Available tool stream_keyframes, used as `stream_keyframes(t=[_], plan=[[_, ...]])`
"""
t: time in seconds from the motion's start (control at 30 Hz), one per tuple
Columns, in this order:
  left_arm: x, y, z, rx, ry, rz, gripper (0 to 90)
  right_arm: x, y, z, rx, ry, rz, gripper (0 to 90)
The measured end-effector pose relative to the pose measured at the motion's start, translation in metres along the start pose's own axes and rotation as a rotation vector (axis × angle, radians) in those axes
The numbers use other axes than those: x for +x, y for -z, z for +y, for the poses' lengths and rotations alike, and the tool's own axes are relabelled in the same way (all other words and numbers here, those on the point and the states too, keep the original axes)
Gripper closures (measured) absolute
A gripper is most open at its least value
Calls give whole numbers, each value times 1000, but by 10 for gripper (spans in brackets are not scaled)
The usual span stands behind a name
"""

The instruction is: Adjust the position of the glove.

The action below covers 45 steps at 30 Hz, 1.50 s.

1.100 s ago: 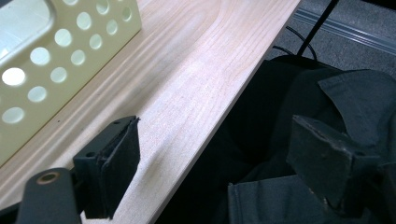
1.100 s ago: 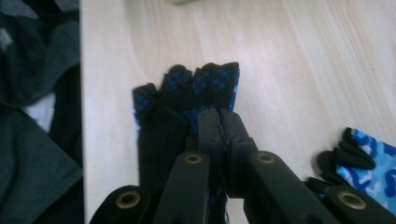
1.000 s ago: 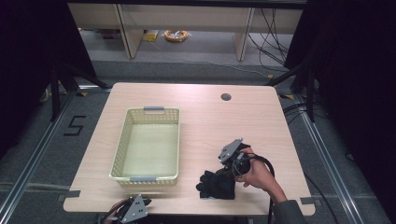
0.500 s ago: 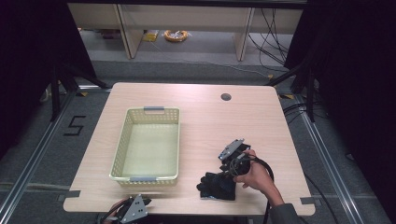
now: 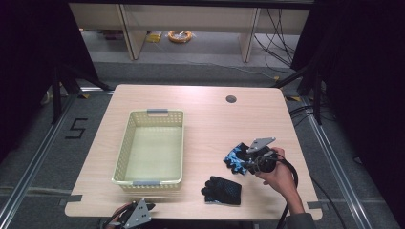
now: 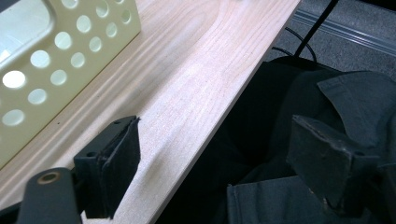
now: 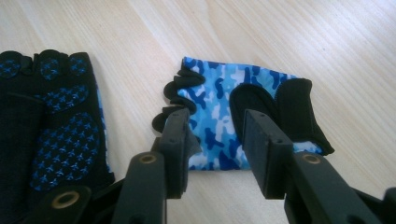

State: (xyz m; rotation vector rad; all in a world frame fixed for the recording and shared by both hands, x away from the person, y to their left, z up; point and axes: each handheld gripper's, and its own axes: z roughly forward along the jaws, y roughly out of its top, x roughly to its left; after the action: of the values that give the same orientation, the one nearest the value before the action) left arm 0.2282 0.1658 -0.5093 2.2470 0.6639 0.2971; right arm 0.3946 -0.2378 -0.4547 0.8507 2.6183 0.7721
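Right tool (image 5: 249, 158) sits at about four o'clock on the tabletop (image 5: 210, 119), gripped by my right hand (image 5: 277, 174), its grey plate tilted up toward twelve. From the right gripper view its jaws stand partly apart, straddling the near edge of a blue camouflage fingerless glove (image 7: 243, 116); a fold of the fabric lies between them, and I cannot tell whether they have pinched it or merely rest over it. That glove lies flat on the wood, black finger stubs pointing to nine o'clock in that view and a black strap tab at its three o'clock side. Just beside it, apart by a strip of bare wood, lies a second glove, black with blue-patterned palm pads (image 7: 51, 130); in the high view this black glove (image 5: 221, 190) is at about five o'clock, near the front edge, while the camouflage glove (image 5: 236, 158) is touching the tool's tip. A pale yellow perforated basket (image 5: 125, 148) stands at about eight o'clock, its long sides running toward twelve. Left tool (image 5: 136, 215) hangs at the six o'clock edge; in the left gripper view its jaws are spread wide with nothing between them, over the tabletop rim and dark clothing (image 6: 299, 116).
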Motion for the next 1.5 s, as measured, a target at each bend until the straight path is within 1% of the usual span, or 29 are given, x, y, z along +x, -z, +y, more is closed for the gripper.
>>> stream_keyframes(t=[0.07,0.1,0.17,0.2,0.27,0.37,0.43,0.5,0.53,0.67,0.7,0.73,0.77,0.8,0.83,0.87,0.93,0.97,1.0,1.03,1.07,1.1,1.2,1.27,1.33,1.37,1.43,1.47,1.5], plan=[[0,0,0,0,1,0,173,-2,0,-1,11,-6,-5,664],[0,0,0,0,1,0,173,-3,-1,-1,7,7,-2,693],[0,0,0,-1,3,0,173,-4,-2,-2,4,-20,-10,796],[0,0,0,0,2,1,173,-6,-3,-3,0,-19,-14,859],[0,0,0,-1,3,1,173,-10,-2,-4,-4,-27,-24,900],[0,0,0,1,3,-2,173,-18,-2,-5,-14,-38,-74,900],[0,-1,0,4,-1,-8,173,-24,-2,-3,-2,-59,-92,900],[0,0,0,7,-5,-7,174,-30,-4,-1,-6,-65,-110,900],[0,0,0,6,-2,-5,173,-32,-7,0,-16,-81,-129,900],[0,-1,0,0,7,-6,174,-41,-13,3,4,-97,-140,900],[0,-1,-1,2,5,-10,174,-50,-19,5,17,-90,-163,900],[0,0,-1,9,2,-7,174,-51,-21,5,31,-114,-164,900],[0,0,-1,6,1,-9,174,-56,-23,5,21,-96,-178,900],[0,0,-1,7,1,-9,174,-58,-25,6,28,-115,-175,900],[0,0,-1,8,-1,-9,174,-62,-28,6,14,-112,-178,900],[0,-1,-1,1,6,-14,174,-63,-30,6,28,-126,-169,900],[0,-1,-1,2,11,-13,174,-65,-32,7,27,-130,-161,900],[1,-1,-1,2,10,-14,174,-68,-36,6,23,-112,-161,900],[1,-1,-1,7,15,-16,174,-69,-39,5,20,-121,-138,900],[0,-1,-1,1,10,-13,174,-69,-41,3,31,-156,-130,900],[0,-1,-1,0,11,-14,174,-69,-44,1,8,-151,-147,900],[0,-1,-1,1,9,-14,174,-67,-40,0,40,-185,-140,900],[0,-1,-1,2,7,-14,174,-65,-36,-5,18,-190,-140,900],[0,-1,-1,2,6,-13,174,-61,-32,-8,29,-211,-116,900],[0,-1,-1,3,5,-13,174,-59,-31,-13,5,-201,-115,900],[0,-1,-1,2,10,-10,174,-56,-27,-15,17,-229,-106,900],[0,-1,-1,1,7,-12,174,-54,-25,-18,19,-235,-115,900],[0,-1,-1,3,6,-11,174,-46,-20,-22,25,-261,-120,900],[0,-1,0,4,5,-11,174,-44,-20,-25,12,-251,-128,900]])
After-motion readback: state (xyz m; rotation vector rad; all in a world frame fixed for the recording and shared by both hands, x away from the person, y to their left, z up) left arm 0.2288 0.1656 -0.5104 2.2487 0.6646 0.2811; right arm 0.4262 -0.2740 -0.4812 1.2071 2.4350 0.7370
